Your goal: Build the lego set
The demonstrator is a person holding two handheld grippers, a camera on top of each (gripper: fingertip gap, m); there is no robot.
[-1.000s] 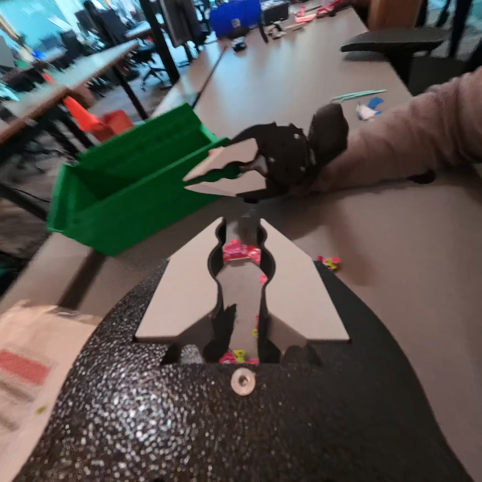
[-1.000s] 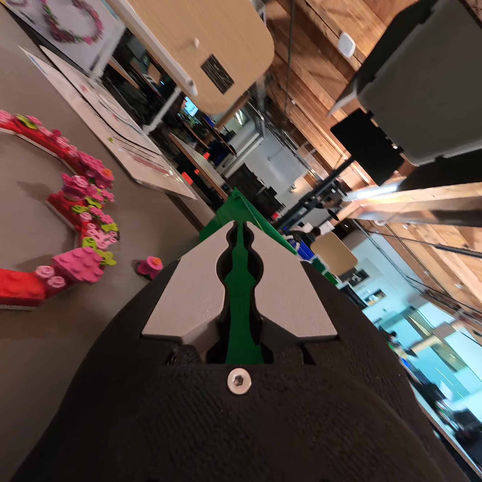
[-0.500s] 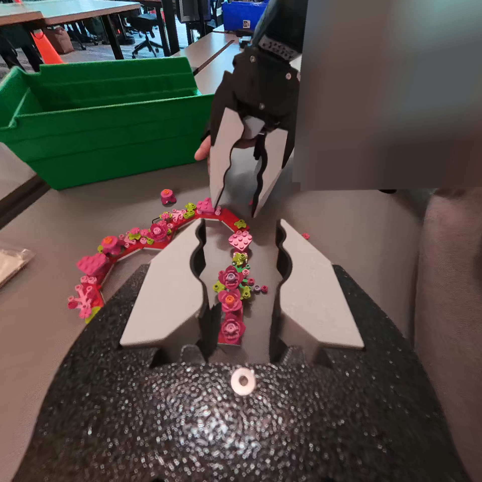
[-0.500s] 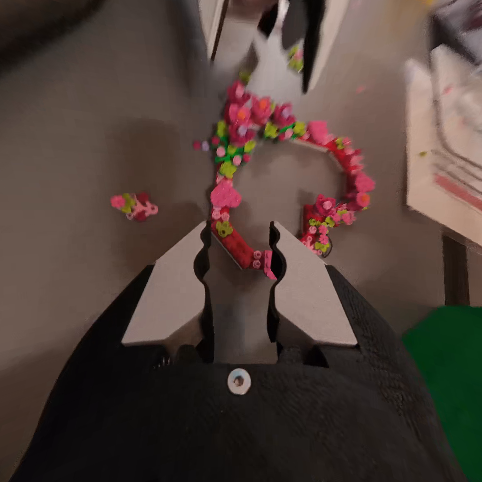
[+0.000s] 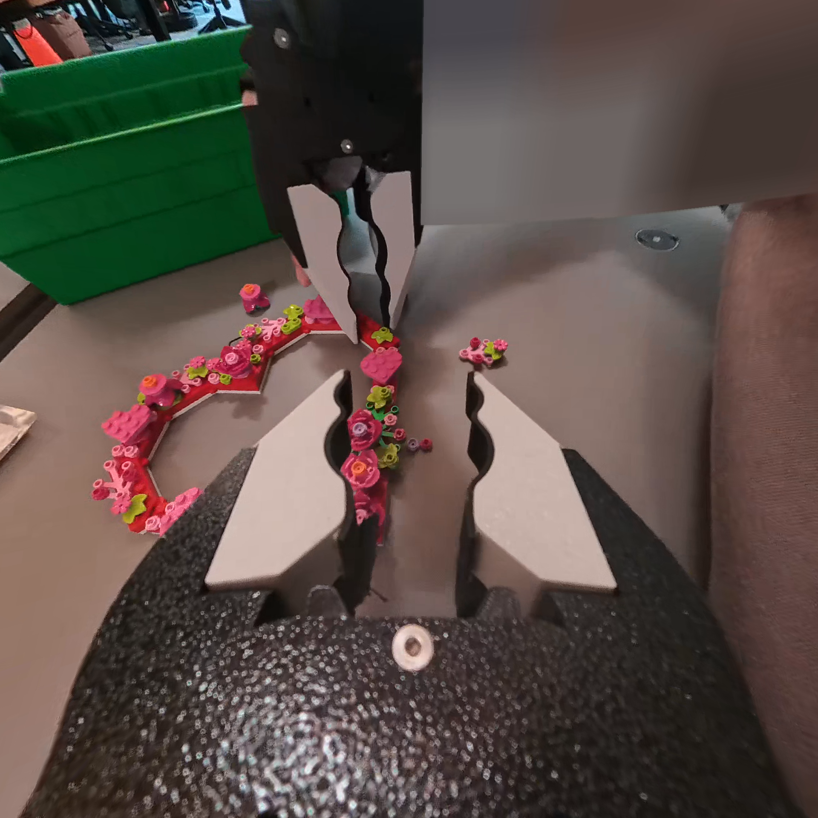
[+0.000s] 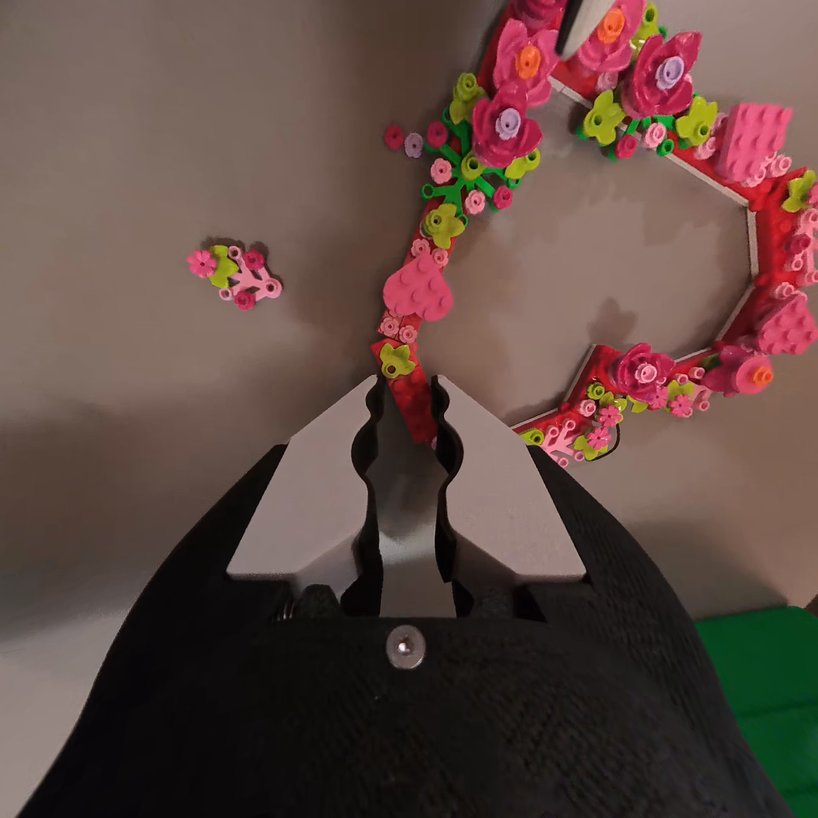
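A red lego frame in a heart-like outline lies on the grey table, set with pink roses, hearts and lime leaves. Its straight strip runs between the wide-open fingers of my left gripper, close to the left finger. My right gripper points down at the strip's far end, and its fingers are closed on that red end. It also shows in the left wrist view. The frame's other end lies just beside the right finger.
A loose pink branch piece with flowers lies right of the frame. A loose pink flower and small studs lie nearby. A green bin stands behind. A plastic bag lies left; a sleeve is right. Left tips to right tips: about 11 cm. The loose pink flower lies around 9 cm away from my right fingertips.
Both grippers swung in over the frame. My left gripper opened wide around the strip. My right gripper came down and narrowed onto the strip's end.
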